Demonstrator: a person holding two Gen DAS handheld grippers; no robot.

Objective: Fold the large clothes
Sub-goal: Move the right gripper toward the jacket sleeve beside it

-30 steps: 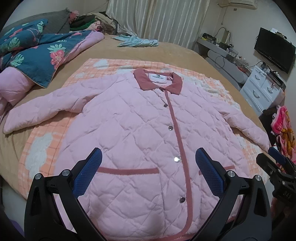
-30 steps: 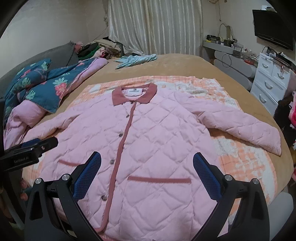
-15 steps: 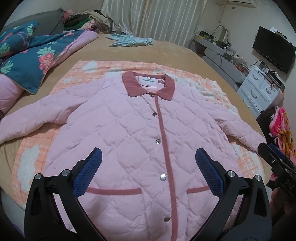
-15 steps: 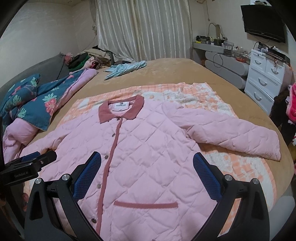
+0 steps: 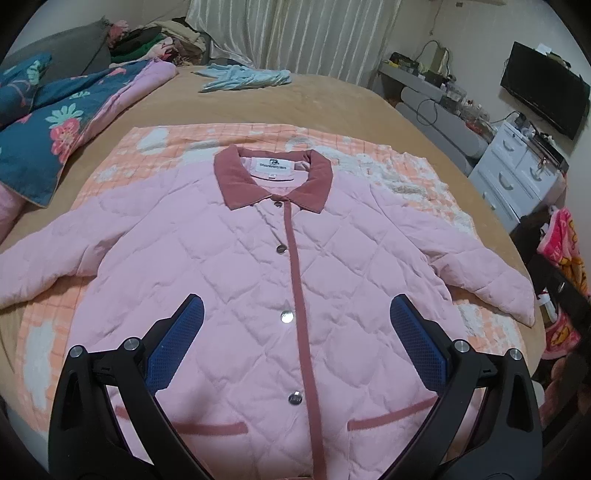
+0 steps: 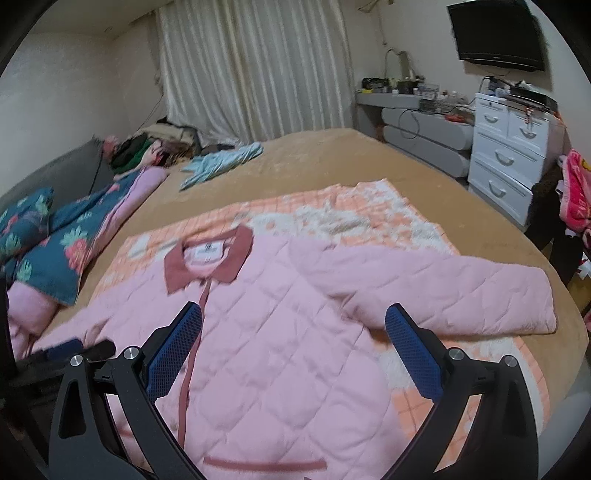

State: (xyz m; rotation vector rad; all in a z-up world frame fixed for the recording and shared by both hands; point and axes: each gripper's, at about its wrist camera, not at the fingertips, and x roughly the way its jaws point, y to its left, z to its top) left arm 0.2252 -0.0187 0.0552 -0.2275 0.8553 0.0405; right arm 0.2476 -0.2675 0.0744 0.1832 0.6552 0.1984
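Observation:
A pink quilted jacket [image 5: 236,266] with a dark pink collar lies flat and buttoned, front up, on an orange checked blanket [image 5: 258,133] on the bed. Both sleeves are spread out to the sides. My left gripper [image 5: 295,332] is open and empty, above the jacket's lower middle. My right gripper [image 6: 293,343] is open and empty, above the jacket's right half [image 6: 280,332], near its right sleeve [image 6: 461,295]. The left gripper's fingers [image 6: 70,350] show at the left edge of the right wrist view.
A blue floral quilt [image 5: 48,125] and a pink duvet lie at the bed's left. A light blue garment [image 5: 243,75] lies at the far end. White drawers [image 6: 513,162], a grey desk and a wall TV [image 6: 495,33] stand right. Pink clothes [image 5: 565,251] hang at the right edge.
Both grippers have risen and tilted up. The jacket now sits lower in both views and more of the room shows. The jacket itself has not moved.

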